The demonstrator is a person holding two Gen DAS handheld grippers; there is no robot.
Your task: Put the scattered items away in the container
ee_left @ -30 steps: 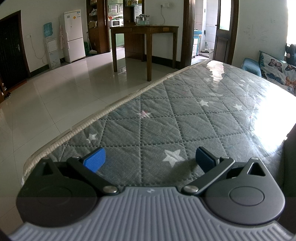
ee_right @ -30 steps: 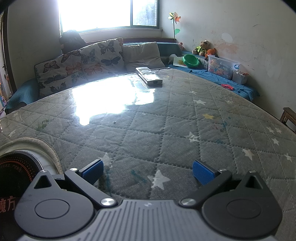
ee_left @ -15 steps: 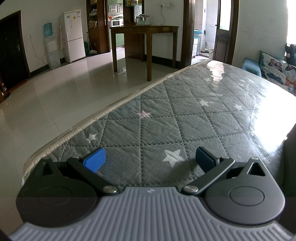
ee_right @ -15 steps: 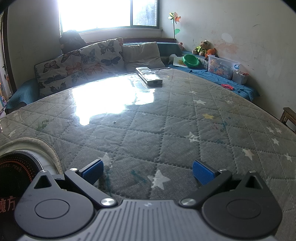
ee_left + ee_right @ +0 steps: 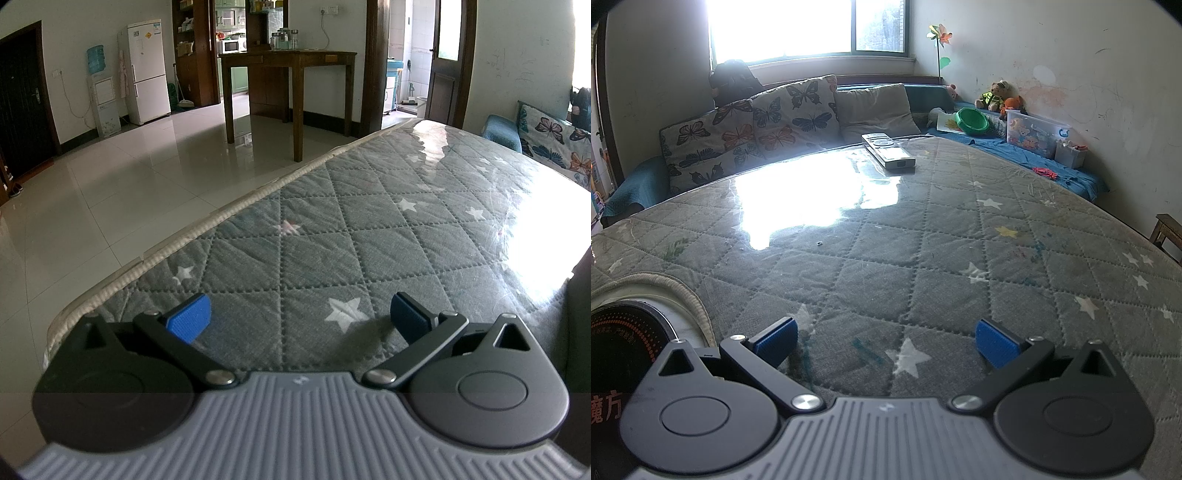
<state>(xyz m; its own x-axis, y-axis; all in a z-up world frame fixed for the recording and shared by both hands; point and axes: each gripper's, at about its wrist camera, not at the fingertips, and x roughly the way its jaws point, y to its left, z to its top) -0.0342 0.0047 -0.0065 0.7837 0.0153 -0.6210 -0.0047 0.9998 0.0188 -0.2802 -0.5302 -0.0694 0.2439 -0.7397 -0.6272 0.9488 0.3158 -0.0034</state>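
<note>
Since the remote (image 5: 888, 150) is a light, stiff, slick plastic bar, grab it across the narrow mid-body, w/ pads on the long sides. It lies at the far end of the mattress (image 5: 923, 251), well apart from both tongs. Left gripper (image 5: 301, 317) & right gripper (image 5: 886, 338) hold jaws apart, empty. Vs 1 s ago: nothing moved in either view.

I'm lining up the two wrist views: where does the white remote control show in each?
Left wrist: the remote control is not in view.
Right wrist: remote control lies at the upper middle, on the far end of the quilted mat.
Shared landmark: the butterfly cushion, at the left view's right edge.
</note>
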